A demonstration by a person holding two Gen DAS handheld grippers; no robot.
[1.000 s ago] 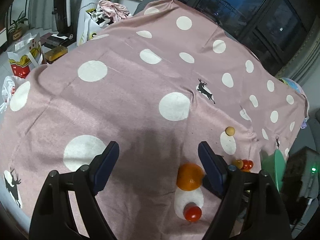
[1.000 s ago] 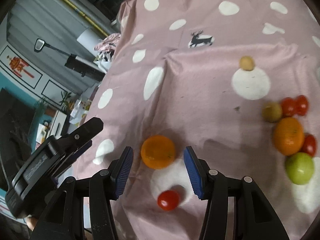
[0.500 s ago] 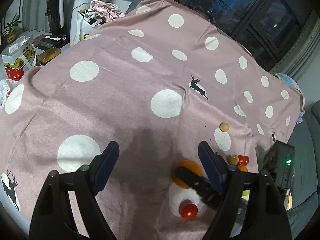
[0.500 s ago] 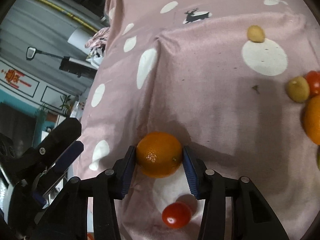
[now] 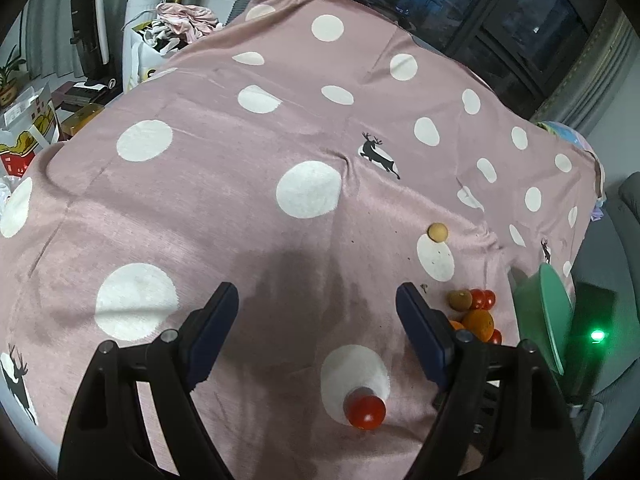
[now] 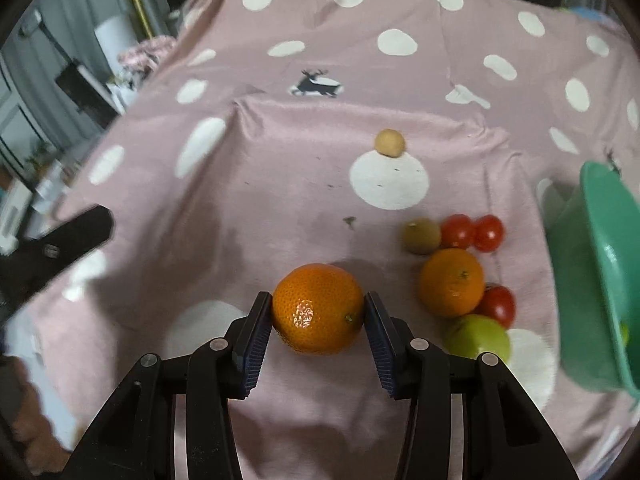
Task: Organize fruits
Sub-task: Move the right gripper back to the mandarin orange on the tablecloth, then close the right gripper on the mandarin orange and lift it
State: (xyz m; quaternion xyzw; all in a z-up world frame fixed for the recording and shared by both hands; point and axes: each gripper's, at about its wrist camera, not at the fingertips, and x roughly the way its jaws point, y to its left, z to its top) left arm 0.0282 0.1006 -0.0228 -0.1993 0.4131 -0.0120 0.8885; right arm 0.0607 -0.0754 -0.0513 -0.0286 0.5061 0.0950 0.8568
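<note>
My right gripper [image 6: 318, 308] is shut on an orange [image 6: 318, 308], both blue pads pressed on its sides, over the pink dotted cloth [image 6: 280, 200]. To its right lies a cluster: a second orange [image 6: 452, 282], three red tomatoes [image 6: 458, 231], a brownish fruit [image 6: 422, 236] and a green apple [image 6: 480, 338]. A green bowl [image 6: 592, 280] stands tilted at the right edge. My left gripper [image 5: 316, 308] hangs open over bare cloth, with one red tomato [image 5: 364, 412] on a white dot below it. In the left wrist view the cluster [image 5: 478, 322] and bowl [image 5: 548, 320] sit to the right.
A small tan fruit [image 6: 390, 143] lies alone farther back on the cloth. Bags, boxes and clothes [image 5: 180, 28] crowd the floor beyond the table's far left edge. Dark windows [image 5: 520, 20] run along the back.
My right gripper closed on the orange and carried it right, away from the lone tomato toward the fruit cluster. The green bowl came into the right view. My left gripper stayed open and nearly still.
</note>
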